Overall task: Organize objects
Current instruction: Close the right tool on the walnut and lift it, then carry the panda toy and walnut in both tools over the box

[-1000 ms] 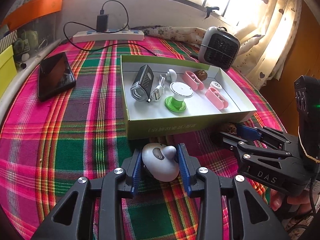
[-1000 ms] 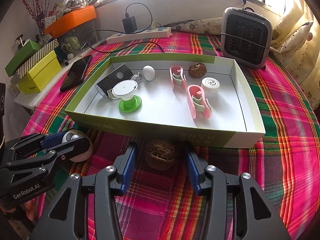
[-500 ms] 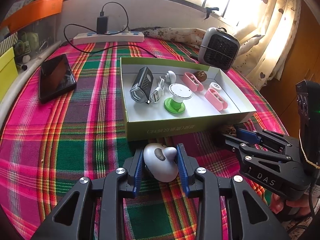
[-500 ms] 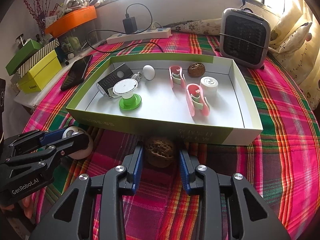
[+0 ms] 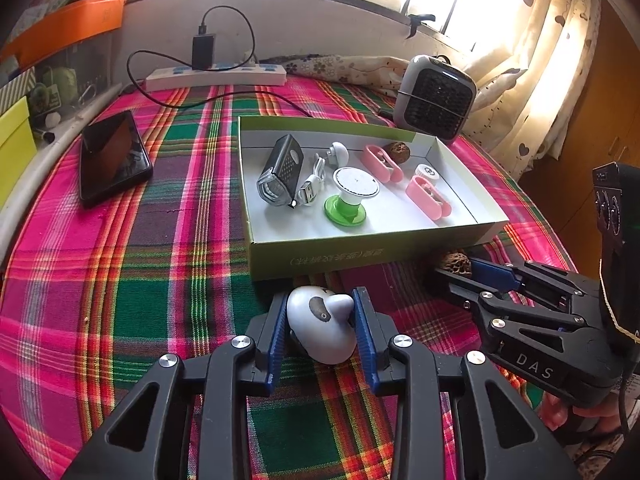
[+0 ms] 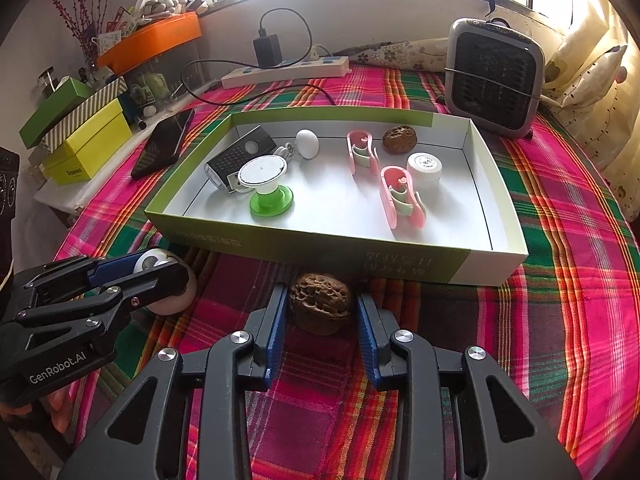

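Note:
A green-and-white shallow box (image 5: 360, 254) (image 6: 400, 256) stands mid-table with several small items inside, among them a walnut (image 6: 400, 139), two pink clips and a green-footed spool. My left gripper (image 5: 322, 324) is shut on a grey-white egg-shaped toy (image 5: 320, 330), in front of the box's near wall; it also shows in the right wrist view (image 6: 168, 280). My right gripper (image 6: 322, 312) is shut on a brown walnut (image 6: 320, 302), also in front of the near wall; the walnut shows in the left wrist view (image 5: 454, 264).
A plaid cloth (image 5: 140, 280) covers the round table. A black phone (image 5: 112, 156) lies at the left, a power strip (image 5: 216, 76) with a charger at the back, a small grey heater (image 6: 494, 76) at the back right. Coloured boxes (image 6: 88, 144) stand off the left edge.
Both grippers have closed onto their objects: the right fingers drew in onto the walnut, the left onto the egg toy. Both have lifted or pulled back slightly from the box.

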The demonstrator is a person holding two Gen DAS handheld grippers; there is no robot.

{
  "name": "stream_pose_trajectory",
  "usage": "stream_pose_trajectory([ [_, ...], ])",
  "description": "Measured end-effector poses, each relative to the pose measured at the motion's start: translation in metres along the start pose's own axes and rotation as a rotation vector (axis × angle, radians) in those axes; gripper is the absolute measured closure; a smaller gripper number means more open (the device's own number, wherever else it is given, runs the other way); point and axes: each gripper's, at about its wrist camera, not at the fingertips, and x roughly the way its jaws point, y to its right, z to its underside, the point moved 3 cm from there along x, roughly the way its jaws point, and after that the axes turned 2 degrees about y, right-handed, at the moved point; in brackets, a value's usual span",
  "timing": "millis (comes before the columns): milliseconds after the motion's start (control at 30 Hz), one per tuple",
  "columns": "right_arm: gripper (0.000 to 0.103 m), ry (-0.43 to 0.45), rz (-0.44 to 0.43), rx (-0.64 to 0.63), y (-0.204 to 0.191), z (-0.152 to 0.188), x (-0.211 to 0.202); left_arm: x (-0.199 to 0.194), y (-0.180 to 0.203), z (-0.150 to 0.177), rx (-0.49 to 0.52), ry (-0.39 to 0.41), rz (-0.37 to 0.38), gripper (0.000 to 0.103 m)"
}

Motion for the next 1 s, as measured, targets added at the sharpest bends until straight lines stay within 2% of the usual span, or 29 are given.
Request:
stream_pose_trajectory([
  [667, 0.07, 0.067, -0.013, -0.022, -0.003, -0.018, -0.024, -0.023, 0.011, -0.025, 0.019, 0.059, 0.025, 0.074],
  [1000, 0.07, 0.088, -0.018, -0.032, 0.006, -0.044, -0.019, -0.006, 0.005, -0.047, -0.002, 0.047, 0.024, 0.074],
])
